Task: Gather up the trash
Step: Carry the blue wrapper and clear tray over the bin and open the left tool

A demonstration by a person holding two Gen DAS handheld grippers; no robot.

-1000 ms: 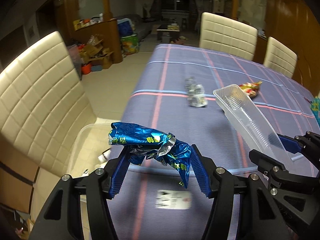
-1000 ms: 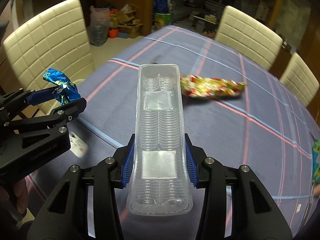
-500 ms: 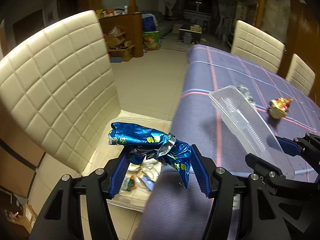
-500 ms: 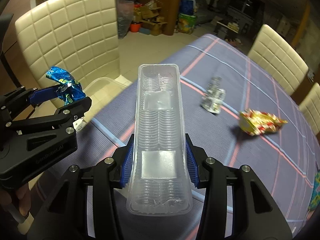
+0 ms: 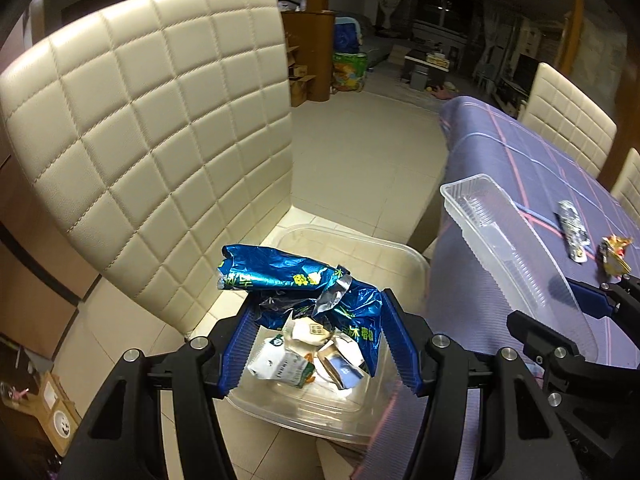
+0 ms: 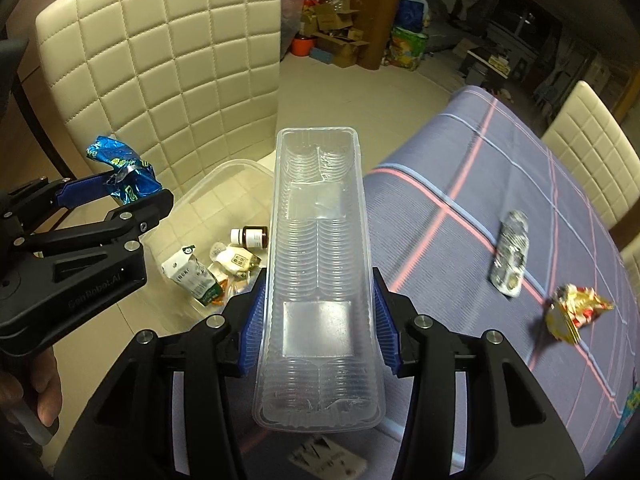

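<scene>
Left wrist view: the left hand-held gripper (image 5: 320, 340) pinches a crumpled blue wrapper (image 5: 296, 292) with green-and-yellow print, too creased to read, above a clear bin (image 5: 400, 256) on a chair (image 5: 152, 120). Right wrist view: the right hand-held gripper (image 6: 320, 320) clasps a clear tray (image 6: 320, 260) over the tabletop (image 6: 460, 240) edge. "GenRobot.AI" marks the left gripper's body. In the bin, a carton (image 6: 192, 276) and brown bottle (image 6: 252, 237) bear unreadable labels.

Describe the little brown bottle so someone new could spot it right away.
Find the cream quilted chair; on its seat sits a clear bin of trash. The bottle lies on its side inside, by the cartons, the only dark brown glass there, with a white cap and label.
</scene>
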